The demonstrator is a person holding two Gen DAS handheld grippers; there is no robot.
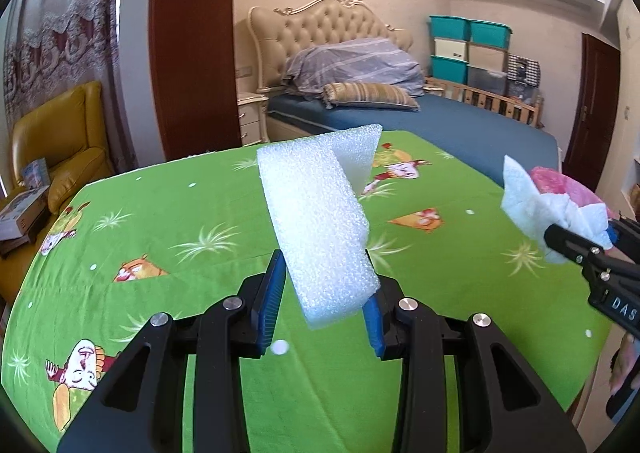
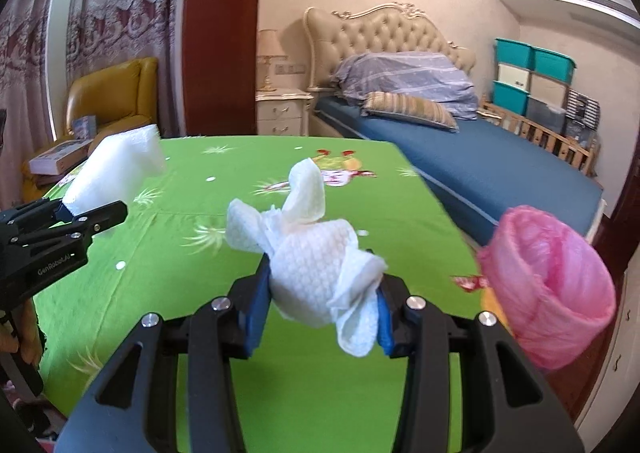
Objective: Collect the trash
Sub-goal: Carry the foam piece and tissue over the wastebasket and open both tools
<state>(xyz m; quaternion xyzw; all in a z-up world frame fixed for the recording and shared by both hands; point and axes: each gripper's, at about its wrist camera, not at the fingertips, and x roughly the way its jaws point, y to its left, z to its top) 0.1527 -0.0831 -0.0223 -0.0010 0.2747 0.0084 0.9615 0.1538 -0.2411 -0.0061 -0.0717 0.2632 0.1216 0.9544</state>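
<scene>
My left gripper (image 1: 326, 305) is shut on a white foam block (image 1: 320, 221) and holds it tilted above the green tablecloth (image 1: 160, 213). It also shows at the left of the right wrist view (image 2: 96, 219) with the foam block (image 2: 116, 173). My right gripper (image 2: 320, 305) is shut on a crumpled white paper towel (image 2: 316, 257), lifted above the table. It shows at the right edge of the left wrist view (image 1: 576, 245) with the paper towel (image 1: 548, 209). A bin lined with a pink bag (image 2: 548, 285) stands just right of the table, close to my right gripper.
The table carries a green cartoon-print cloth (image 2: 320, 373). A bed (image 2: 480, 169) lies beyond it. A yellow armchair (image 1: 56, 145) with boxes (image 1: 20, 213) stands at the left. A nightstand (image 2: 282, 111) and stacked storage bins (image 2: 532, 81) stand farther back.
</scene>
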